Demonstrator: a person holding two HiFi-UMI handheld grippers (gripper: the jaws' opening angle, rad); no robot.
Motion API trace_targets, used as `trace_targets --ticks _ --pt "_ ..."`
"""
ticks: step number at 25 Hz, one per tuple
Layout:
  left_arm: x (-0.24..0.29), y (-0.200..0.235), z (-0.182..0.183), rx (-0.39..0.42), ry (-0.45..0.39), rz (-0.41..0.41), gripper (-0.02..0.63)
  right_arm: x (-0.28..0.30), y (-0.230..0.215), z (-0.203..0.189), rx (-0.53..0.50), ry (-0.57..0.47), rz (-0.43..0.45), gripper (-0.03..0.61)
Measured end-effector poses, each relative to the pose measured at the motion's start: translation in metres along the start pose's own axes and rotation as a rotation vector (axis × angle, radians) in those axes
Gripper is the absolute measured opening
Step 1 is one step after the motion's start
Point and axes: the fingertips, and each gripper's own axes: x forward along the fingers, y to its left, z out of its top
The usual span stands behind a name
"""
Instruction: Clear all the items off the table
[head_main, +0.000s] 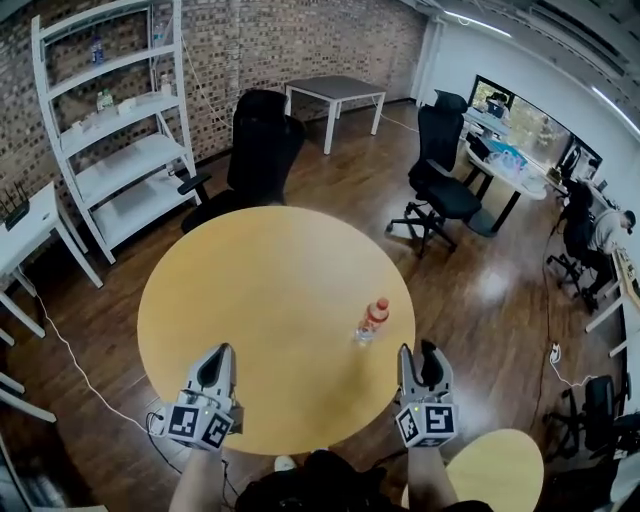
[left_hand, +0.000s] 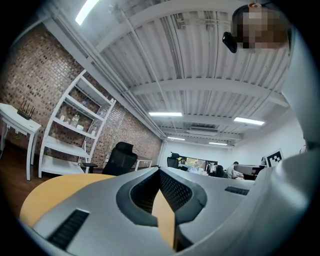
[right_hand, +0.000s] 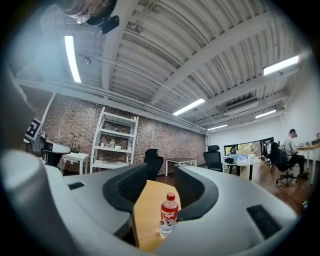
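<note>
Head view: the main risk, I think, is that the plastic bottle (head_main: 371, 321) falls over. It is tall and narrow, it stands upright, and it stands near the rim of the round worktop (head_main: 260, 290), at about 3 o'clock from the middle. If one pad touches it before the other, it can tip, roll and drop to the floor. The right tongs (head_main: 420, 350) are the nearer ones. The bottle stands at about 10 o'clock from their tips, near but not touching, so a straight push forward would pass beside it or hit it with the left pad. From the left tongs (head_main: 222, 348) it stands between 2 and 3 o'clock, well apart.

Left gripper view: the left tongs (left_hand: 160, 172) are closed together with nothing between them. The bottle does not show here, only the worktop (left_hand: 45, 195) and the room behind, so these tongs cannot help to steady it.

Right gripper view: the right tongs (right_hand: 161, 172) stand apart, and the bottle (right_hand: 168, 214) shows in the gap between them but farther ahead, untouched. It sits a little to the 3 o'clock side of the gap. The opening does not look much wider than the bottle, so a small error in aim could knock it.
</note>
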Motion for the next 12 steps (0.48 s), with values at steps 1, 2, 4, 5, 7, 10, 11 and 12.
trace_targets --ticks 1,2,4,5,7,10,11,12 --pt "0.003 0.000 -0.001 0.002 0.009 -0.001 0.000 0.005 -0.003 -0.003 0.001 0.014 -0.005 0.176" --pt "0.005 0.001 -0.002 0.005 0.019 0.000 0.000 0.009 -0.005 -0.008 0.003 0.031 -0.008 0.176" --pt "0.008 0.002 -0.005 0.006 0.033 0.006 0.000 0.018 -0.009 -0.018 0.014 0.063 -0.003 0.213" --pt "0.009 0.003 -0.007 0.003 0.032 0.005 0.000 0.023 -0.011 -0.023 0.019 0.073 0.000 0.243" --pt "0.016 0.005 -0.009 -0.008 0.023 -0.005 0.000 0.037 -0.014 -0.031 0.027 0.087 0.002 0.295" --pt "0.033 0.006 -0.023 -0.011 0.048 0.011 0.001 0.059 -0.017 -0.054 0.055 0.146 0.028 0.338" --pt "0.038 0.004 -0.030 -0.006 0.065 0.022 0.002 0.064 -0.018 -0.062 0.062 0.169 0.042 0.354" --pt "0.043 0.001 -0.037 0.001 0.081 0.029 0.002 0.067 -0.019 -0.070 0.068 0.188 0.055 0.354"
